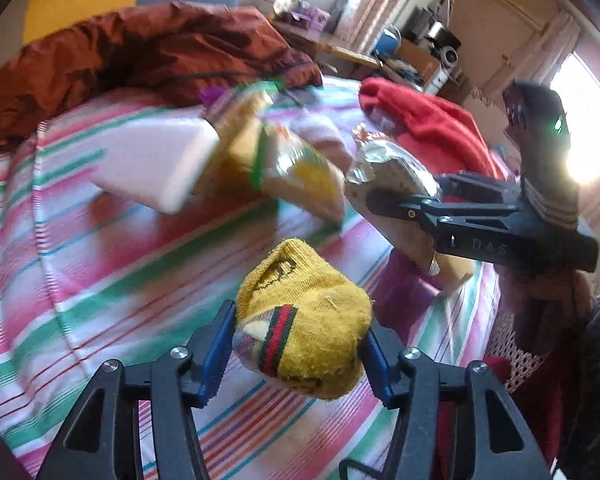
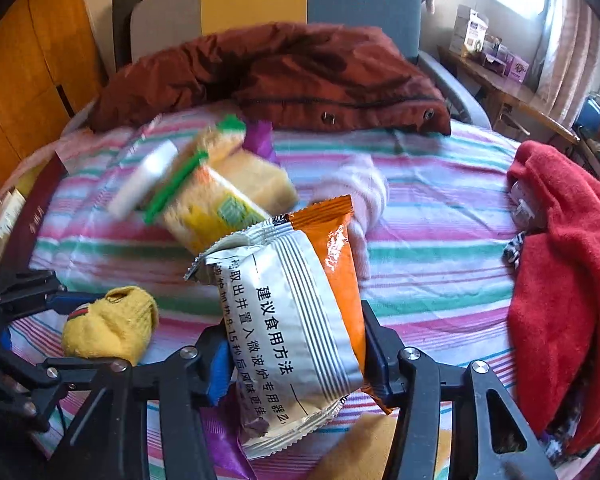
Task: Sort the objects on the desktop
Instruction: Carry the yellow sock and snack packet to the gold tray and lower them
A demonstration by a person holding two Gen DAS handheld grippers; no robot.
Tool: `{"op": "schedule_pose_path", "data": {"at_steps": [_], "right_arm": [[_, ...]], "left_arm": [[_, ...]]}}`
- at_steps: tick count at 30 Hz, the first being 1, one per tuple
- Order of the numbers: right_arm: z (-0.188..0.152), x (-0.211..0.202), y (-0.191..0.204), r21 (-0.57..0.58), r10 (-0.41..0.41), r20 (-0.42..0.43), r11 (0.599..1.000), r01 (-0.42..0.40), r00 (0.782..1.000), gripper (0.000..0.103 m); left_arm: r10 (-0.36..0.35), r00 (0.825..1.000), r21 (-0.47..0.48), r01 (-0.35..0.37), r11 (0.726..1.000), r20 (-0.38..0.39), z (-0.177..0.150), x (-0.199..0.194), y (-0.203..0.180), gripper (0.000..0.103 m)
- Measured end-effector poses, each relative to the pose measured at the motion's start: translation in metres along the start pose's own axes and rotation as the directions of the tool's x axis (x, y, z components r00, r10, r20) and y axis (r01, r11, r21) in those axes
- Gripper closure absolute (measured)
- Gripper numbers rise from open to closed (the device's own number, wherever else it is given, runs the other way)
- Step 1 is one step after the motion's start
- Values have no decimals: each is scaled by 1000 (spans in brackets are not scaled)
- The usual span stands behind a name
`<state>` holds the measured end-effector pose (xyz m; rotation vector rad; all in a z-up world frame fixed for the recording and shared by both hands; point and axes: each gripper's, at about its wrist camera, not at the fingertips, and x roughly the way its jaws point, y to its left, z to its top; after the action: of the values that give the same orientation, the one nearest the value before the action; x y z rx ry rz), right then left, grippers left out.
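**Both tools loaded: sock on the left, snack packet on the right**

Left tool (image 1: 300,350): closed on a yellow sock (image 1: 306,320). The blue pads press the bundled sock from both sides, and the striped cuff sits low between them. The sock appears lifted clear of the striped cloth (image 1: 100,280) below it, though contact underneath cannot be ruled out. Judged purpose: the sock is being carried off to join other soft items.

Right tool (image 2: 296,354): closed on a silver-and-orange snack packet (image 2: 296,300). The packet stands on end between the fingers, printed back towards the camera, its crimped top edge pointing away from the tool. The grip is at the lower half, leaving the upper part free to flop. Judged purpose: food is being separated from clothing.

Ahead of both tools, well apart from either load, a heap of snack bags (image 2: 224,200) lies with a white flat object (image 2: 144,184), both blurred. A pale pink sock (image 2: 360,200) rests just beyond the held packet.

Far ahead, a rust-brown jacket (image 2: 300,72) lies across the back edge of the cloth. To the right of the right tool, a red garment (image 2: 560,280) is bunched up.

Risk noted: the packet is slippery film and could slide in the grip if swung.
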<state>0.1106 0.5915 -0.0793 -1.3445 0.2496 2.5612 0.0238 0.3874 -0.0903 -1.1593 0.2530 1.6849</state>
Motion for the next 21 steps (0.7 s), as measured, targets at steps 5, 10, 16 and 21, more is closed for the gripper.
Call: {"op": "schedule_pose_path", "data": {"at_steps": [5, 10, 16, 21], "right_arm": [[9, -15, -2, 53, 28, 60, 998, -31, 998, 48], [19, -32, 28, -3, 57, 75, 998, -56, 996, 48], [32, -45, 104, -118, 193, 68, 976, -184, 979, 48], [44, -44, 175, -201, 305, 42, 935, -291, 951, 48]], "left_arm": [[42, 997, -26, -40, 999, 70, -1, -37, 8, 45], [98, 984, -89, -86, 992, 146, -14, -81, 29, 45], [176, 961, -187, -137, 973, 215, -38, -133, 61, 45], [261, 930, -299, -180, 937, 258, -66, -178, 97, 45]]}}
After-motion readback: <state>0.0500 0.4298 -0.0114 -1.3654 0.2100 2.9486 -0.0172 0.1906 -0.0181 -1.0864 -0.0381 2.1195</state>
